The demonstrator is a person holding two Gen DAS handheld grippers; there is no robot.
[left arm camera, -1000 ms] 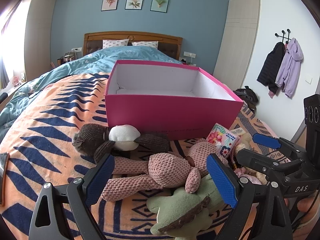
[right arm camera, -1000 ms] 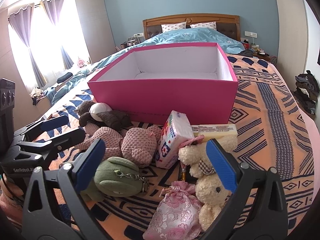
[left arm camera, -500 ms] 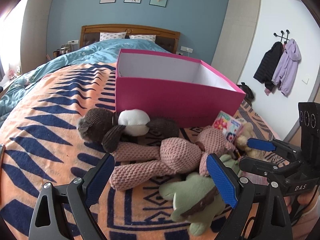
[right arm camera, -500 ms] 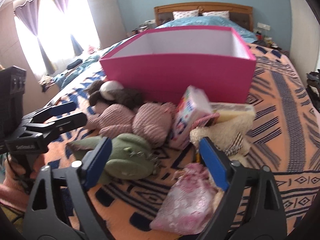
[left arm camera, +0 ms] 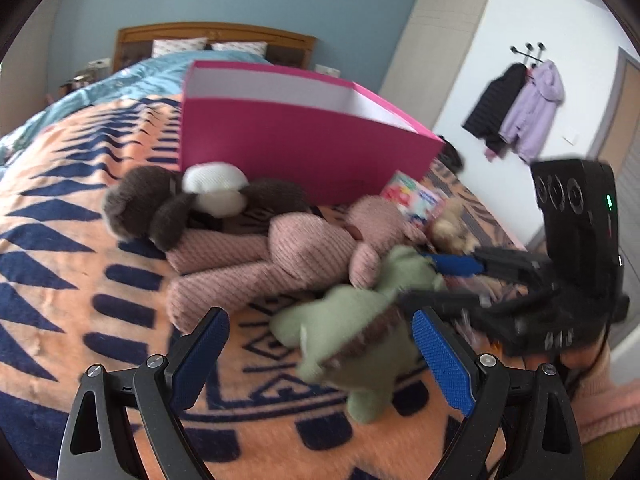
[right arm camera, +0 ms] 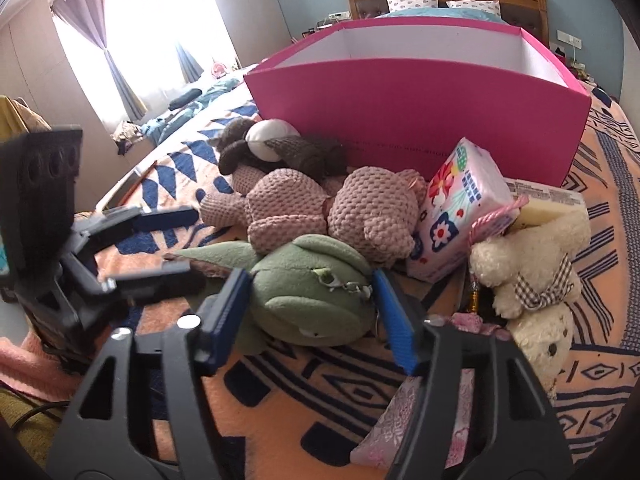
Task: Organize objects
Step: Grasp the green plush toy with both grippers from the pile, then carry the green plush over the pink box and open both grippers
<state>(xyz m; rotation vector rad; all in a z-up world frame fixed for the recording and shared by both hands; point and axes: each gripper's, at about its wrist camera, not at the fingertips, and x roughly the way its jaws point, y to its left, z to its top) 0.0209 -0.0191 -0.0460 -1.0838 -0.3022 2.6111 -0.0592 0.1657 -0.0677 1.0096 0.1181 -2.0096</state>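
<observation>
We are closing our right gripper point(right arm camera: 310, 312) in on the green plush toy point(right arm camera: 312, 300): a second ago its blue pads stood wide over the whole pile, and now they are sitting narrowed on either side of the toy's head, touching or just beside it, though we cannot tell whether they are pressing yet. Our left gripper point(left arm camera: 320, 360) is hanging wide open with nothing in it, having swung round from the pink knitted bear point(left arm camera: 288, 256) so that the green toy's tail end is lying between its pads without touching them. The toy is resting on the patterned blanket point(right arm camera: 280, 412), leaning against the bear, in front of the pink box point(right arm camera: 420, 108), which looks empty from what we can see. We are judging that the first pick is under way; once the grip is firm, the toy will need lifting clear of the bear and carrying over the box's near wall. The metal clip point(right arm camera: 354, 287) on its head may be snagging the pad.
</observation>
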